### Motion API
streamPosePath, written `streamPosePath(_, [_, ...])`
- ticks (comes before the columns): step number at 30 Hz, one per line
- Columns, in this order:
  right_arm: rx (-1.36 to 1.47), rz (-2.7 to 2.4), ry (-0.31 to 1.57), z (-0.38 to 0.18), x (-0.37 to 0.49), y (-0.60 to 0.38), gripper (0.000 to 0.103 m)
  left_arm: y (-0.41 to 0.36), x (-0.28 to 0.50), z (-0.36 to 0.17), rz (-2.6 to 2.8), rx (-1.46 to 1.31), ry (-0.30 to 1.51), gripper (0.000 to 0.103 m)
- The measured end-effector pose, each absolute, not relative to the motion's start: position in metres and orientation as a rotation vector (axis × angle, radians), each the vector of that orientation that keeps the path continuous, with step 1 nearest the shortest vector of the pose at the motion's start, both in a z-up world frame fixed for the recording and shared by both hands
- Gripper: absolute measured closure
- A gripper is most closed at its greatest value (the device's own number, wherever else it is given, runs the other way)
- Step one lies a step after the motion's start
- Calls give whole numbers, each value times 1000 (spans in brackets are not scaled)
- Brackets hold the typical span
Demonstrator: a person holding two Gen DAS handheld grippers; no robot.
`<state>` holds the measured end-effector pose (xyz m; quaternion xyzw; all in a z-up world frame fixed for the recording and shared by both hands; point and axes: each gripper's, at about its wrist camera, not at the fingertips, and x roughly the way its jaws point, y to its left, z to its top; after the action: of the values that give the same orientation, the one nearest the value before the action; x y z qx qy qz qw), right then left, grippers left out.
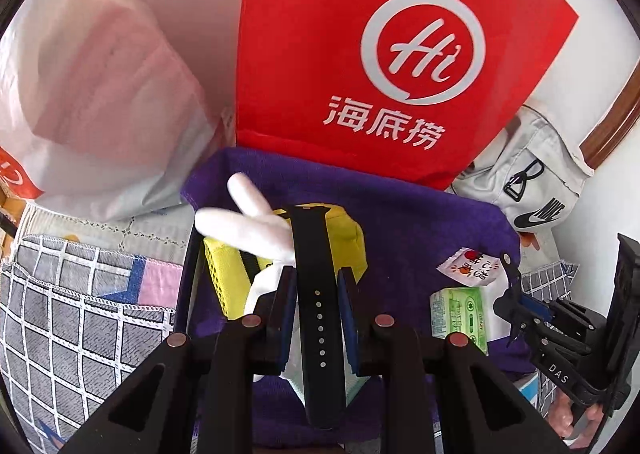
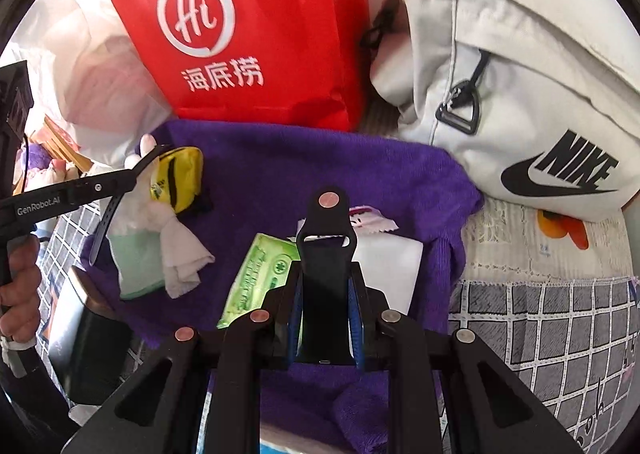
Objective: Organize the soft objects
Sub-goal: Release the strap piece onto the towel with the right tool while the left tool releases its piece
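My left gripper [image 1: 316, 280] is shut on a long black watch strap with holes [image 1: 311, 238], held upright between the blue pads. It hangs over a purple towel [image 1: 420, 221] that carries a yellow pouch [image 1: 344, 242], a white plush toy [image 1: 248, 221], a green tissue pack [image 1: 460, 314] and a small snack sachet [image 1: 472, 266]. My right gripper [image 2: 325, 272] is shut on a short black strap piece with a slotted end [image 2: 327, 232], above the tissue pack [image 2: 260, 270]. The left gripper [image 2: 148, 163] also shows at the left of the right wrist view, its strap [image 2: 102, 228] dangling.
A red paper bag [image 1: 340, 53] stands behind the towel, with a white plastic bag [image 1: 100, 93] to its left and a white Nike bag [image 2: 520, 113] to its right. A grey checked cloth [image 2: 540, 334] covers the surface. A black box [image 2: 88, 338] lies by a person's hand [image 2: 20, 286].
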<state>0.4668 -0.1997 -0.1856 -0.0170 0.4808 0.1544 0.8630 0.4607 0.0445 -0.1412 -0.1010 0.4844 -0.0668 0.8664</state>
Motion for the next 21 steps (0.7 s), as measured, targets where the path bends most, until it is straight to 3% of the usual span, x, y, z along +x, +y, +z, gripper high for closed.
streamPosePath(11, [-32,311,1041,-193,472,-200,81,46,463,-147,-156,-219,1034,82])
streamPosePath(13, [-32,306,1045,-193,473,-200,69,45,463,-148,-170,-214,1032,82])
streamPosePath(14, [-33,312,1046,-192,473,-199,53,45,464,-148,-171,-214,1034,82])
streamPosePath(15, [-35,317,1044,-191,472,-199,48,45,464,-148,-174,-219,1034,82])
streamPosePath(17, [-50,310,1012,-184,468,-197,48,46,463,-147,-187,-233,1033,82])
streamPosePath(19, [-52,310,999,-177,464,-196,48,46,462,-144,-196,-236,1034,74])
streamPosePath(21, [-41,314,976,-168,459,-195,48,46,458,-136,-203,-234,1021,60])
